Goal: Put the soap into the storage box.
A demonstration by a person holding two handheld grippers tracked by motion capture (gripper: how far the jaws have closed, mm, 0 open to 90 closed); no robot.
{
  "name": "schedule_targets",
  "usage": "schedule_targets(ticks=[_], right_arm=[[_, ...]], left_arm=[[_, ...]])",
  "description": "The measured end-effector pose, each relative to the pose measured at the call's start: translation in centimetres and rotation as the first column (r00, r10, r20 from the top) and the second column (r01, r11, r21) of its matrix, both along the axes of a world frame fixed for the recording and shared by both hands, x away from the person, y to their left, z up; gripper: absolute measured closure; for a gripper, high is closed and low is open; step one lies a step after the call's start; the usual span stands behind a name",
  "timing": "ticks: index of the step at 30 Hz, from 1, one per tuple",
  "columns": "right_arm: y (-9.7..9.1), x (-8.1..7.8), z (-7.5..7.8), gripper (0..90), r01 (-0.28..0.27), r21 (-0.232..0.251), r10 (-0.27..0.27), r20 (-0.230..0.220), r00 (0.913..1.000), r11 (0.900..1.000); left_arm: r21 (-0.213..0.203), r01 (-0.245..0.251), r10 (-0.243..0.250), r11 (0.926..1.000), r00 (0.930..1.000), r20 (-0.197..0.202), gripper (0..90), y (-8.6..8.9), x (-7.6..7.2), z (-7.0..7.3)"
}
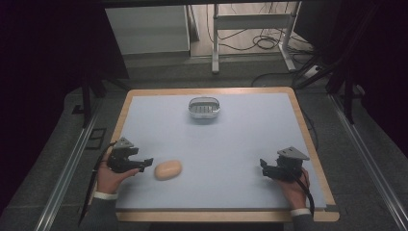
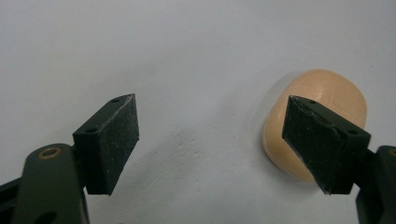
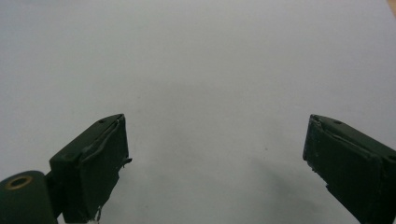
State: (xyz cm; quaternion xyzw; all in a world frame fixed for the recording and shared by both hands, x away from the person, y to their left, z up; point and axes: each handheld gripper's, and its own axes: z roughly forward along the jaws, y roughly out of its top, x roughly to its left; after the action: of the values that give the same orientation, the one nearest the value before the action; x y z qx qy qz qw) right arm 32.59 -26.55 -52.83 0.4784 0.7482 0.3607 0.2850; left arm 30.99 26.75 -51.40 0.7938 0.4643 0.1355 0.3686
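Note:
A tan oval soap bar lies on the pale blue table mat, near the front left. My left gripper is just left of it, open, its tips a short way from the bar. In the left gripper view the soap bar lies behind the right-hand jaw, outside the gap of the left gripper. My right gripper stands open at the front right with bare mat between its jaws in the right gripper view. A small metal soap dish sits at the far middle of the table.
The table has a wooden rim around the blue mat. Beyond its far edge stand a white desk frame and loose cables on the floor. Metal rails run along both sides of the table.

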Motion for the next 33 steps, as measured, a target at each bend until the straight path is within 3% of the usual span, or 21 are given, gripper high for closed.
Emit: schedule_targets(ticks=[6, 12, 18, 25, 33], right_arm=[[0.1, 0.0, 0.0, 7.7, -0.009, -0.005, 0.009, -0.006, 0.9999, 0.9999], [-0.3, 0.2, 0.0, 8.4, -0.008, 0.031, 0.008, -0.018, 0.9998, 0.9995], [-0.4, 0.1, 0.0, 8.5, -0.007, 0.036, 0.007, -0.016, 0.9998, 0.9993], [-0.4, 0.2, 0.0, 8.5, -0.005, 0.044, 0.006, -0.019, 0.9998, 0.999], [-0.4, 0.1, 0.0, 8.5, 0.002, 0.043, -0.001, -0.016, 0.9999, 0.9991]], left_arm=[[0.008, 0.007, -0.007, 1.0, 1.0, -0.003, 19.2, 0.0, 0.0, 0.0], [0.019, 0.006, -0.005, 0.9998, 0.9999, -0.011, 19.7, 0.0, -0.2, -0.3], [0.026, 0.014, -0.014, 0.9996, 0.9997, -0.021, 21.5, 0.0, -0.2, -0.1], [0.034, 0.038, -0.038, 0.9987, 0.9992, -0.013, 21.4, -0.4, 0.1, 0.9], [0.079, 0.097, -0.097, 0.9921, 0.9953, -0.006, 21.6, -1.4, 0.8, 2.9]])
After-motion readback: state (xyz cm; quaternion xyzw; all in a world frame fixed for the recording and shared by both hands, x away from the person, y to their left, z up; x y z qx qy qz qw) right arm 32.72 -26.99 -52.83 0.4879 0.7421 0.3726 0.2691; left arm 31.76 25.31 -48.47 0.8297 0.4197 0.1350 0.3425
